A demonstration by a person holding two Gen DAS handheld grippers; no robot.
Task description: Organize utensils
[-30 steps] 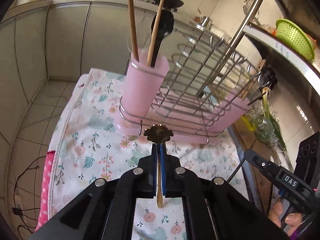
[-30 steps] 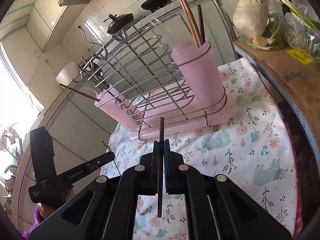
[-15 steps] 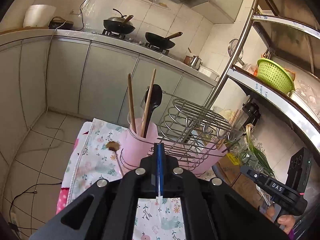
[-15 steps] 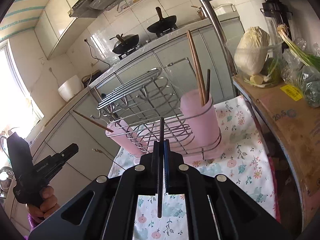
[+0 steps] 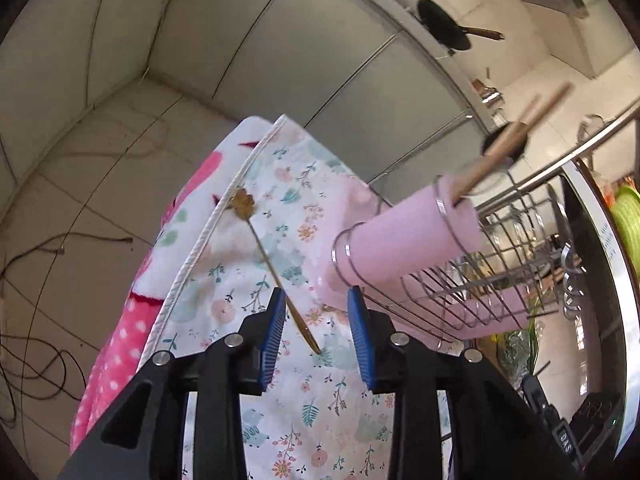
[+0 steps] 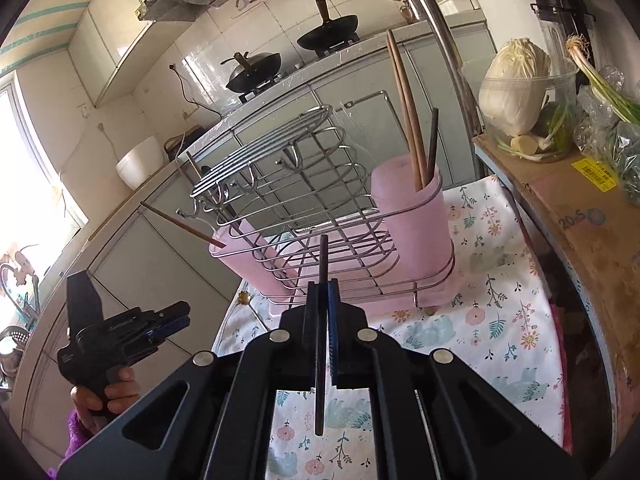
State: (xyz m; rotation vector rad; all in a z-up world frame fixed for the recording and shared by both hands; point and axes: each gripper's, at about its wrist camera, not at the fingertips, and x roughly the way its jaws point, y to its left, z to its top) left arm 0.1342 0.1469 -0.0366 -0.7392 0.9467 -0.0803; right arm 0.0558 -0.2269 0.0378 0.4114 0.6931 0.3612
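A small gold spoon with a flower-shaped end (image 5: pixel 264 258) lies on the floral cloth (image 5: pixel 320 408), its tip between the open blue pads of my left gripper (image 5: pixel 316 320), which holds nothing. The left gripper also shows in the right wrist view (image 6: pixel 168 318), left of the rack. My right gripper (image 6: pixel 325 300) is shut on a dark chopstick (image 6: pixel 321 320) that points up in front of the wire dish rack (image 6: pixel 288 184). A pink utensil cup (image 6: pixel 412 216) on the rack holds wooden chopsticks (image 6: pixel 406 108) and a dark one. The same cup appears in the left wrist view (image 5: pixel 408 236).
A second pink cup (image 6: pixel 248 260) with one chopstick sits at the rack's left end. A cardboard box (image 6: pixel 576 216) with a cabbage bowl (image 6: pixel 516 92) and greens stands right of the cloth. Woks (image 6: pixel 328 32) sit on the far counter. The cloth's left edge (image 5: pixel 192 256) drops to the floor.
My left gripper has opened and let go of the gold spoon, which now lies on the cloth. The left view has tilted down. The right gripper still holds the dark chopstick.
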